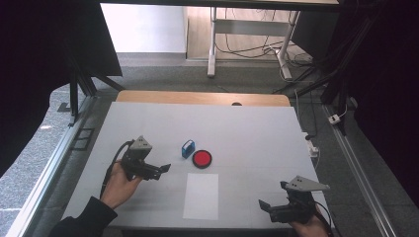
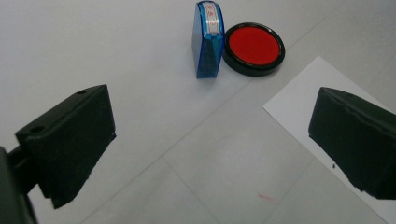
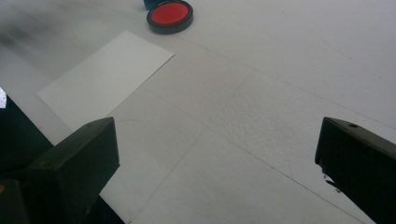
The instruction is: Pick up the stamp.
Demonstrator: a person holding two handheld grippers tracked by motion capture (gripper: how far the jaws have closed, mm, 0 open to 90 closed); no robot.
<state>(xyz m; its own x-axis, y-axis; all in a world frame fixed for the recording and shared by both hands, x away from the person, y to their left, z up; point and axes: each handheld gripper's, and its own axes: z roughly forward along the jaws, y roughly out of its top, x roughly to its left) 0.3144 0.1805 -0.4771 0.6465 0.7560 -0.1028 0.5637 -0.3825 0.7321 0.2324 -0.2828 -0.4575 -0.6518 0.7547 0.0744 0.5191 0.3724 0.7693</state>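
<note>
Stamping work at its very start, by the look of things. Stamp point(image 1: 188, 148) upright on the desk point(image 1: 257, 133), blue, touching or just beside the red ink pad point(image 1: 202, 159), lid off. Paper point(image 1: 201, 196) flat and blank nearer the person, apart from both. No mark on the paper, no ink lifted, nothing grasped yet.

Left hand-held gripper point(image 1: 166, 168) near the stamp, aimed toward it, jaws spread wide and empty; in the left gripper view, stamp point(image 2: 208, 39) and pad point(image 2: 254, 48) dead ahead between the jaws, paper corner point(image 2: 299, 102) at the right. Right hand-held gripper point(image 1: 264, 204) well apart at the near right edge of the desk, likewise wide open and holding nothing; in the right gripper view, paper point(image 3: 105, 77) and pad point(image 3: 170, 16) farther off.

Left to do, as a judgement: grasp the stamp, press on the pad, press on the paper, possibly with the right steadying the sheet.

Desk top white, matt, with faint seam lines, a wooden edge at the far side. Around it: grey carpet, dark curtains at both sides, metal rails, cables and another desk's legs beyond.
</note>
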